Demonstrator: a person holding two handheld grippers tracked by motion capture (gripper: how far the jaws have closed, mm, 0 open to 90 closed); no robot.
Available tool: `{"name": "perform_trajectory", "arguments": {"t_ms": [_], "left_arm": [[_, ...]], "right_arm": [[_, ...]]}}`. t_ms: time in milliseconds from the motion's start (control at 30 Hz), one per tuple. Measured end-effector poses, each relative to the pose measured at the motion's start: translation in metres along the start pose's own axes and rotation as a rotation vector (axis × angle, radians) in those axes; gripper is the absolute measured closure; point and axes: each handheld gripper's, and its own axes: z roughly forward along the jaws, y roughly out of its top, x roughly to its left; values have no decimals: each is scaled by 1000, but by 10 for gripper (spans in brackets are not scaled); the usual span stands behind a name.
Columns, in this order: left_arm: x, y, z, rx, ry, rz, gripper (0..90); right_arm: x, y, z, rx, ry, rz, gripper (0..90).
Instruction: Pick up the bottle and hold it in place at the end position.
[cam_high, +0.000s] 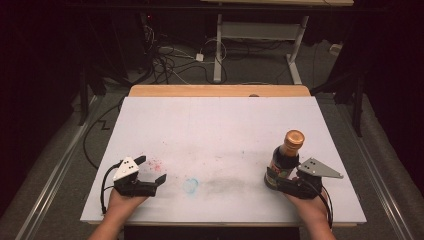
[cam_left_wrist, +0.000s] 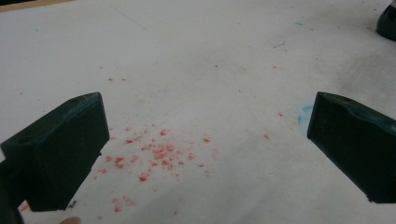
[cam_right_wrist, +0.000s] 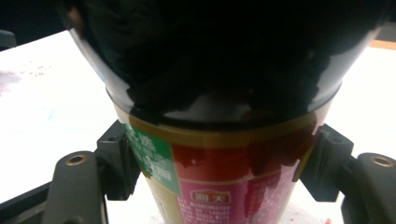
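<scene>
A dark sauce bottle (cam_high: 284, 162) with a gold cap and a red, green and gold label stands upright on the right side of the white table (cam_high: 215, 130). My right gripper (cam_high: 285, 181) is shut on the bottle's lower body, a pad pressing on each side of the label (cam_right_wrist: 219, 182). My left gripper (cam_high: 150, 170) rests near the table's front left, jaws wide open with nothing between them. In the left gripper view the two black pads (cam_left_wrist: 60, 149) frame red specks (cam_left_wrist: 159, 154) on the white surface, and the bottle's dark base (cam_left_wrist: 387, 21) peeks in at the upper right corner.
A faint blue smudge (cam_high: 190, 186) and a grey smear mark the table's front middle. A wooden strip (cam_high: 220, 90) runs along the far edge. Beyond it stand a desk frame (cam_high: 260, 45) and loose cables on the floor.
</scene>
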Motion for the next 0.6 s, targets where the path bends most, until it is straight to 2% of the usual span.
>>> {"name": "perform_trajectory", "arguments": {"t_ms": [167,600], "left_arm": [[0,-1,-1,-14,0,-7,0],[0,-1,-2,-22,-13,1,0]], "right_arm": [[1,2,0,18,-13,-24,312],[8,10,4,26,-44,-31,322]]}}
